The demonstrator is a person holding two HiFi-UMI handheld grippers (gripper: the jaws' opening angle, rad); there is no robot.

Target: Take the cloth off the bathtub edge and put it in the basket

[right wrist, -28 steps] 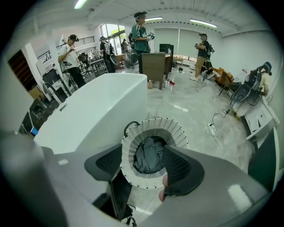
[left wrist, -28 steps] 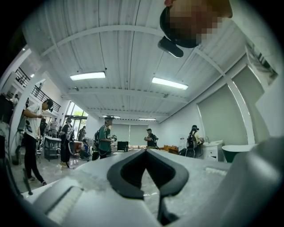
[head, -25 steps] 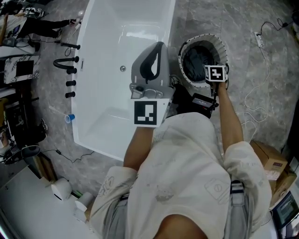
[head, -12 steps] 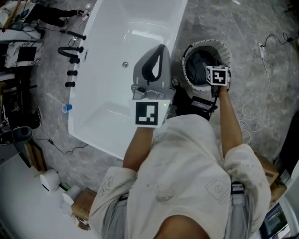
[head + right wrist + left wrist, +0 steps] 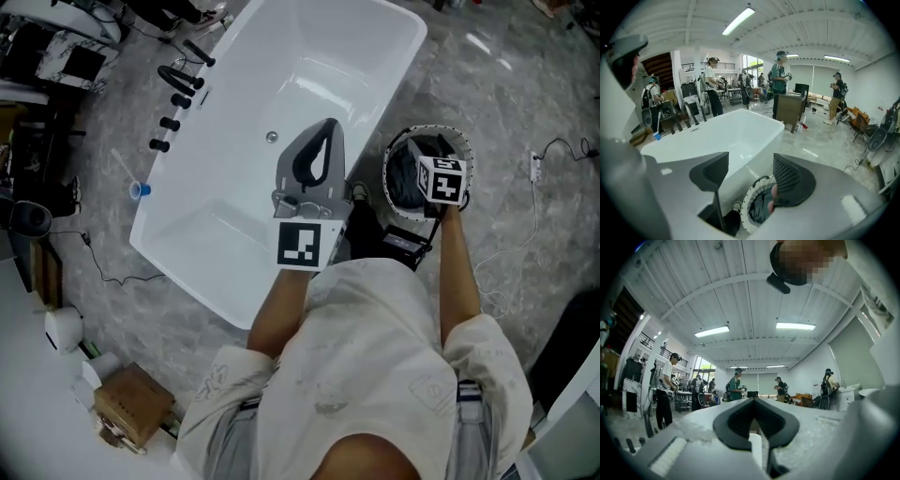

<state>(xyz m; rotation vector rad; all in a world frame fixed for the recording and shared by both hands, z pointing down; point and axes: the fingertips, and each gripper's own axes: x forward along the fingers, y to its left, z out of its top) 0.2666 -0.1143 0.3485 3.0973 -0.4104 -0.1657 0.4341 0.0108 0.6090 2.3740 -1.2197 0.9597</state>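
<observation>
the view has swung left; the right gripper [image 5: 745, 174] is back at the basket's [image 5: 387, 174] near rim, jaws half apart and empty. the cloth [image 5: 409, 180] lies inside, so the task looks done. the left gripper [image 5: 754, 404] is closed on nothing.

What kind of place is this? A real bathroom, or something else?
Probably a large workshop hall with a mock bathroom set, not a home. The bathtub stands free on a bare grey floor, and people with gear stand among desks under strip lights.
</observation>
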